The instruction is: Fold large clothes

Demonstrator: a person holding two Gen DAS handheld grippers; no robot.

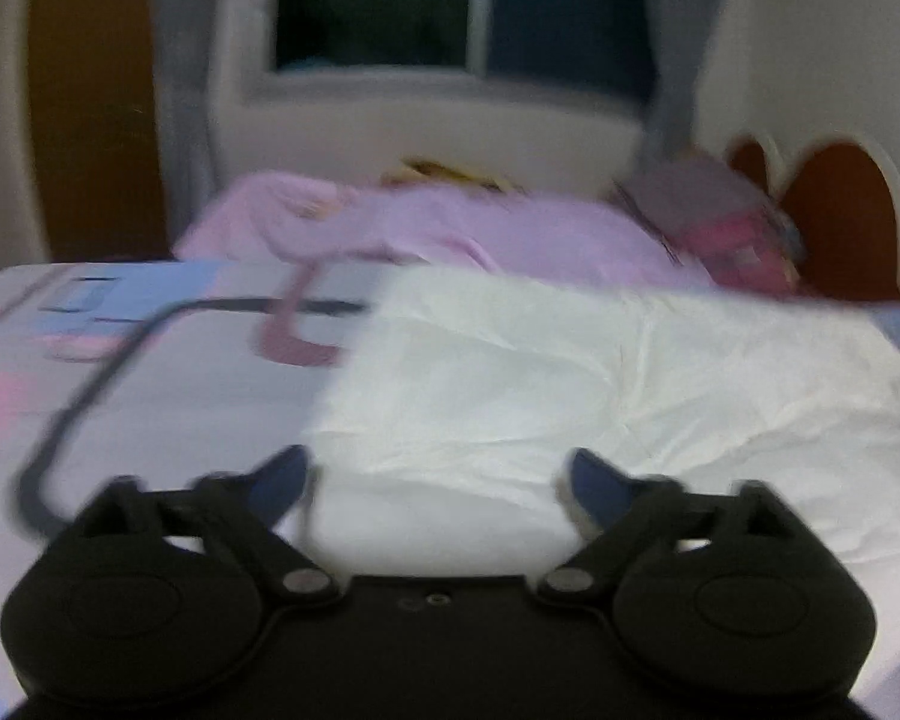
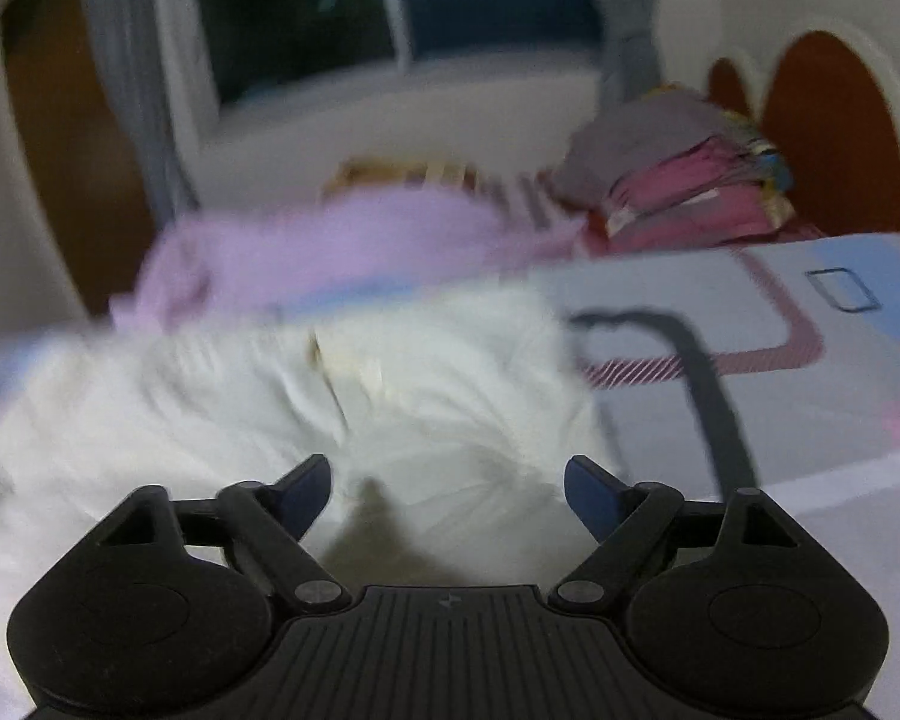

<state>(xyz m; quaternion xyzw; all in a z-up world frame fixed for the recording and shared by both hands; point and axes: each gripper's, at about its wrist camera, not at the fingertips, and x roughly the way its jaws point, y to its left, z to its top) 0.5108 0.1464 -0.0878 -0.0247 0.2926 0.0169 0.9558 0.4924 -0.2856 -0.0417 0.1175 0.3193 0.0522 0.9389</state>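
A white garment (image 1: 570, 396) lies spread on the patterned bedsheet (image 1: 150, 372); it also shows in the right wrist view (image 2: 270, 408), blurred. My left gripper (image 1: 438, 480) is open and empty, just above the garment's near left edge. My right gripper (image 2: 447, 486) is open and empty, above the garment's near right part. A pink garment (image 1: 450, 228) lies crumpled behind the white one, and shows in the right wrist view (image 2: 330, 246) too.
A stack of folded clothes (image 2: 678, 174) sits at the far right near the brown headboard (image 2: 822, 126). A window (image 1: 450, 6) and curtains are on the far wall. The patterned sheet (image 2: 780, 360) extends right of the white garment.
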